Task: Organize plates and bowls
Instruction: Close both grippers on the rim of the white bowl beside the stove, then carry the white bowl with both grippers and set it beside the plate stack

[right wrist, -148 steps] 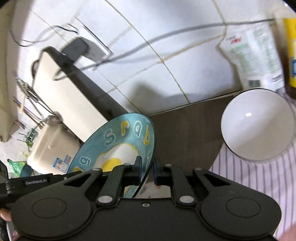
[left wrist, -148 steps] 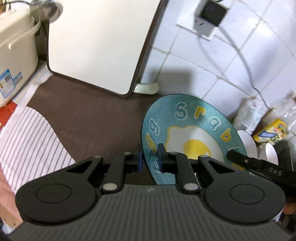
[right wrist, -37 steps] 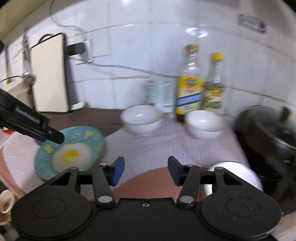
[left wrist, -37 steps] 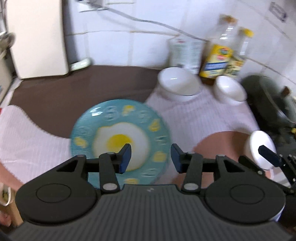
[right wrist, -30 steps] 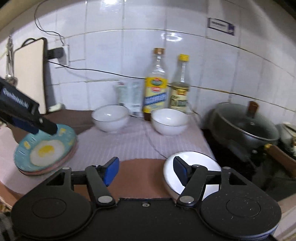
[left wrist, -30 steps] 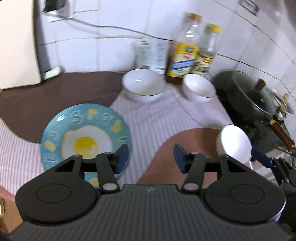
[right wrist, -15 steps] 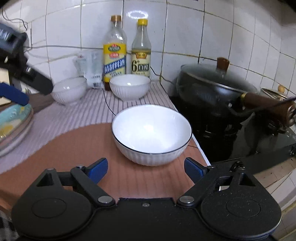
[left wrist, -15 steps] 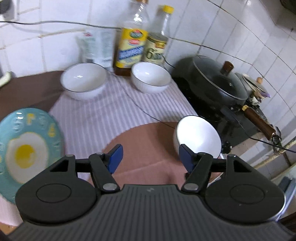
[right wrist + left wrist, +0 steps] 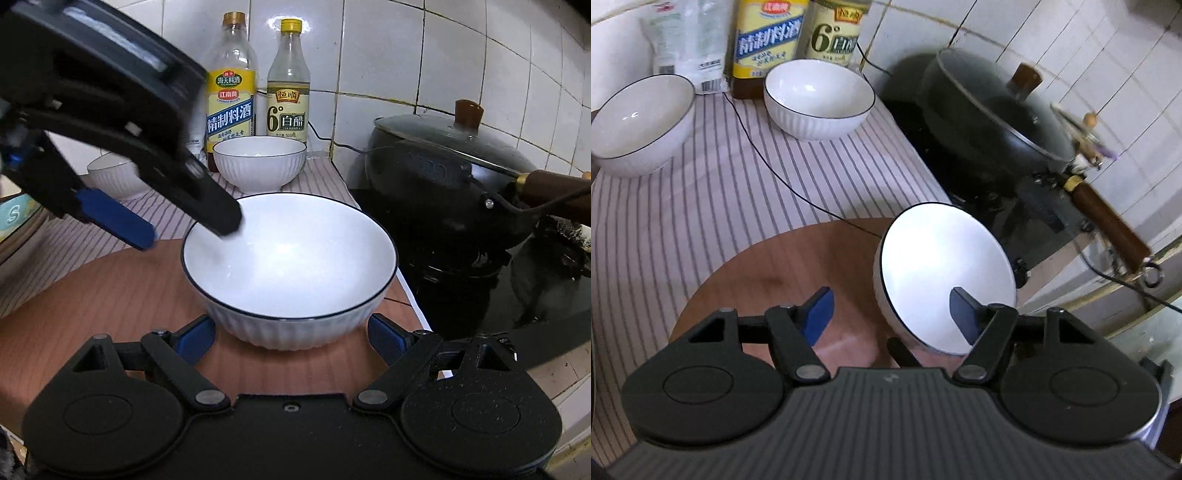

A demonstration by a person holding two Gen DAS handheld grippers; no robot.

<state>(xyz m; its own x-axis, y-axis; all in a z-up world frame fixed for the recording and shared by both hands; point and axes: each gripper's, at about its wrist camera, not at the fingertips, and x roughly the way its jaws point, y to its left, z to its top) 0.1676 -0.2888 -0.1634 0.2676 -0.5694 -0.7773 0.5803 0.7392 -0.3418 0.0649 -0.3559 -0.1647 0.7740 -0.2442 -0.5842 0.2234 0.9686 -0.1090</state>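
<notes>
**Both jaws open at the near bowl**

The jaws of the right gripper (image 9: 288, 341) are spread wide and empty, one blue pad on each side of the near bowl (image 9: 290, 273), low against its ribbed wall; whether the pads touch the wall cannot be told. The jaws of the left gripper (image 9: 891, 310) are likewise parted and hold nothing: in the left wrist view one finger is seen over the bowl's white inside and the other over the brown mat (image 9: 768, 266), so the bowl's rim lies between them.

The near bowl stands upright on the brown mat, close to the counter's right edge, just beside the black stovetop and its lidded pot (image 9: 443, 155). Being round, it offers no long axis; the relation that matters is that the bowl is centred in the right gripper's span and straight ahead of it, while the left gripper reaches it from above at the rim.

Two more bowls, the left rear bowl (image 9: 639, 122) and the right rear bowl (image 9: 818, 98), are set on the striped cloth (image 9: 713, 192) near the counter's back edge, in front of the bottles. The right gripper is judged the better placed to close.
</notes>
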